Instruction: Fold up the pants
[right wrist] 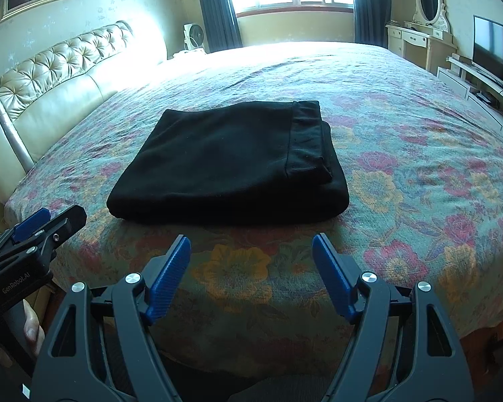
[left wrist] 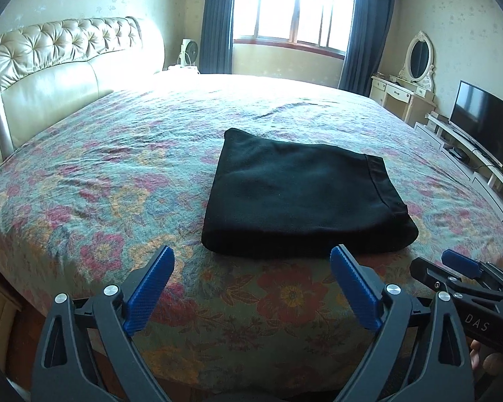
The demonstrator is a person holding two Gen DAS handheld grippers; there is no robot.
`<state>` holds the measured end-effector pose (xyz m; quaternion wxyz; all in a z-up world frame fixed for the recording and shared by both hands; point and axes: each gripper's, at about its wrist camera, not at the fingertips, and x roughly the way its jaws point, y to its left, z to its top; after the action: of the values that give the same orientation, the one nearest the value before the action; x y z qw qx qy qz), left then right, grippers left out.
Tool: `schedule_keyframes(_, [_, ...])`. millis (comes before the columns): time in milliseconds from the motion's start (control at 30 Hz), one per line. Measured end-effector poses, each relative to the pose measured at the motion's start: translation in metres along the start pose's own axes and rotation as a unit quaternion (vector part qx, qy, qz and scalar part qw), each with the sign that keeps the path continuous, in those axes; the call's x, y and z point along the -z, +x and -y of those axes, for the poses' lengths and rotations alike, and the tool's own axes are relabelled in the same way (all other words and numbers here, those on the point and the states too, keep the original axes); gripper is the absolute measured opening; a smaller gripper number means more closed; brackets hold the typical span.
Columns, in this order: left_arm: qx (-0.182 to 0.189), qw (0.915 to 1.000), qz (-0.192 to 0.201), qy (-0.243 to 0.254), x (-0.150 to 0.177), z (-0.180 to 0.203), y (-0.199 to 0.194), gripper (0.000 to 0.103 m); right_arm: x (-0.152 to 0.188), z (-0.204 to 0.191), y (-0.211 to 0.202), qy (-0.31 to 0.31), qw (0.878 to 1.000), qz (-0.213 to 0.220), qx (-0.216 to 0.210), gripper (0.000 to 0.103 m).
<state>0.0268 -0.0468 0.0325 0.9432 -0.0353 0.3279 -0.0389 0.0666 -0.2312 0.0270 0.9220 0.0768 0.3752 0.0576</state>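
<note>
Left hand-held gripper point(left wrist: 251, 258) and right hand-held gripper point(right wrist: 251, 246), both spread wide with nothing between the blue pads point(left wrist: 151, 288), hover over the near edge of the bed point(left wrist: 84, 174). Black folded pants point(left wrist: 305, 197) lie just beyond them, untouched.

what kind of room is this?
A home bedroom, most likely: a large bed with a tufted headboard, a dressing table with an oval mirror, and curtains at the window.

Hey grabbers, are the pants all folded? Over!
Left gripper open, empty. Right gripper open, empty. Black pants folded flat on bed. Nothing in the way.
</note>
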Motion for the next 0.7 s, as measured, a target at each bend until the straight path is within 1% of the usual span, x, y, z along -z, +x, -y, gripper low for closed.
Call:
schedule_keyframes(133, [0.004, 1.0, 0.002, 0.0, 0.0, 0.002, -0.001, 0.093, 0.002, 0.0, -0.001, 0.001, 1.0, -0.001, -0.003, 0.075])
schedule_keyframes(200, [-0.009, 0.9999, 0.0, 0.007, 0.001, 0.005, 0.0, 0.093, 0.003, 0.0, -0.001, 0.002, 1.0, -0.002, -0.004, 0.075])
schedule_keyframes(267, [-0.03, 0.9993, -0.016, 0.013, 0.003, 0.008, 0.003, 0.093, 0.004, 0.0, 0.0, 0.003, 1.0, -0.003, -0.006, 0.075])
schedule_keyframes(333, [-0.039, 0.998, -0.041, 0.026, 0.007, 0.011, 0.006, 0.093, 0.004, 0.001, 0.001, 0.006, 1.0, -0.005, -0.007, 0.075])
schedule_keyframes(367, [-0.034, 0.9977, -0.048, 0.034, 0.008, 0.012, 0.006, 0.093, 0.004, 0.002, 0.001, 0.006, 1.0, -0.005, -0.008, 0.075])
schedule_keyframes(433, [-0.014, 0.9977, -0.047, 0.048, 0.009, 0.016, 0.003, 0.093, 0.006, 0.001, 0.002, 0.005, 1.0, -0.006, -0.008, 0.075])
schedule_keyframes(500, [-0.025, 0.997, -0.03, 0.067, 0.008, 0.021, -0.001, 0.093, 0.006, 0.001, 0.003, 0.005, 1.0, -0.008, -0.007, 0.075])
schedule_keyframes(533, [-0.024, 0.9967, -0.024, 0.074, 0.008, 0.023, -0.003, 0.093, 0.006, 0.001, 0.003, 0.006, 1.0, -0.008, -0.007, 0.075])
schedule_keyframes(633, [-0.013, 0.9975, -0.029, 0.063, 0.007, 0.023, -0.003, 0.093, 0.006, 0.003, 0.003, 0.008, 1.0, -0.008, -0.007, 0.075])
schedule_keyframes(700, [-0.011, 0.9977, -0.033, 0.058, 0.007, 0.023, -0.002, 0.093, 0.006, 0.004, 0.003, 0.01, 1.0, -0.007, -0.007, 0.075])
